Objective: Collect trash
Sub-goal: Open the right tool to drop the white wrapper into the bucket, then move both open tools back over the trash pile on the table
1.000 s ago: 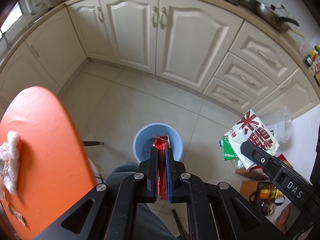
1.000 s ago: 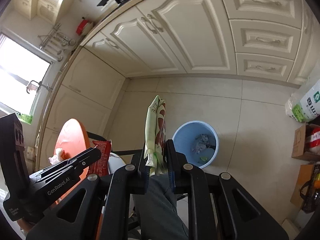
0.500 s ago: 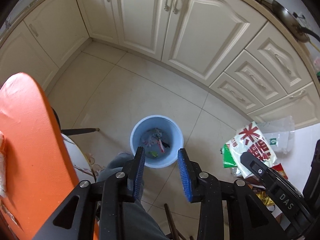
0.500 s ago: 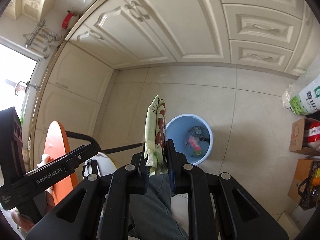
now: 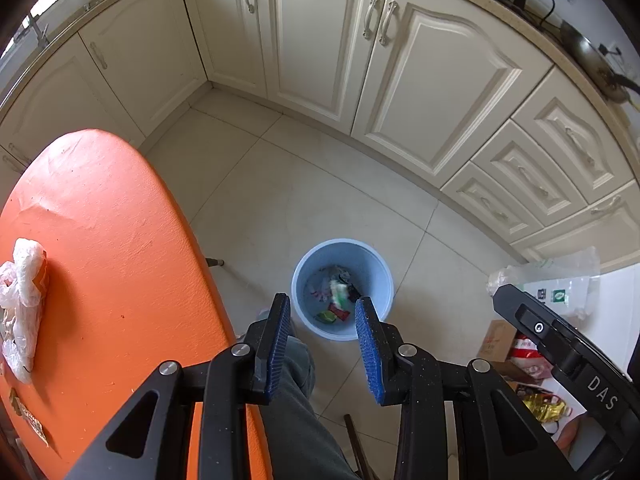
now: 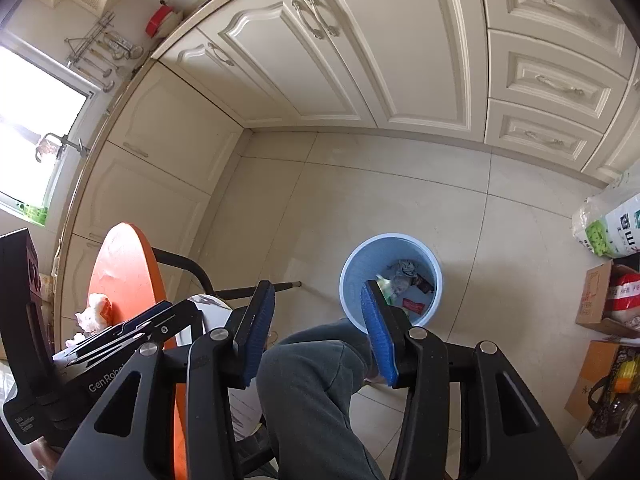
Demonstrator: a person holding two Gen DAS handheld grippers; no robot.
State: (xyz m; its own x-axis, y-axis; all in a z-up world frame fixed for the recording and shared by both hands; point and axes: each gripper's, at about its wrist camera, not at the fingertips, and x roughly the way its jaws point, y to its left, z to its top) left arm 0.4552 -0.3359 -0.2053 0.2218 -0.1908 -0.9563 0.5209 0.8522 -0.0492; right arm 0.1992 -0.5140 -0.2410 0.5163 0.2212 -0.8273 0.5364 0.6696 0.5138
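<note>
Cream kitchen cabinets point(image 5: 420, 92) with curved metal handles run along two walls and meet in a corner, with a bank of drawers point(image 6: 556, 84) at the right end. Pale floor tiles point(image 6: 392, 200) fill the space below them.

An orange round desk point(image 5: 100, 248) sits at the left of the left wrist view; in the right wrist view it shows as a narrow orange edge beside the other tool's body. On it lies a crumpled white plastic bag point(image 5: 22, 300) with something orange inside, near the left edge of that view, well apart from the bin.

A light blue round waste bin point(image 5: 374, 260) stands upright on the floor, beside the person's knee in grey-green trousers point(image 6: 316, 376). Inside it lie the collected wrappers point(image 5: 336, 300): red, green, white and dark pieces, mixed at the bottom. To the right of the bin, against the wall, are a clear plastic bag with green print point(image 6: 608, 228) and open cardboard boxes point(image 6: 600, 300) holding packaged goods.

The left tool point(image 5: 322, 342) points steeply down with the bin just ahead of its blue ribbed pads; its jaws stand partly apart and nothing is between them. The right tool point(image 6: 318, 324) also points down toward the bin, its jaws opening, with nothing gripped between the pads; only the knee shows through the gap. A pale green and white wrapper point(image 6: 386, 286) shows in the bin just past its right finger.
</note>
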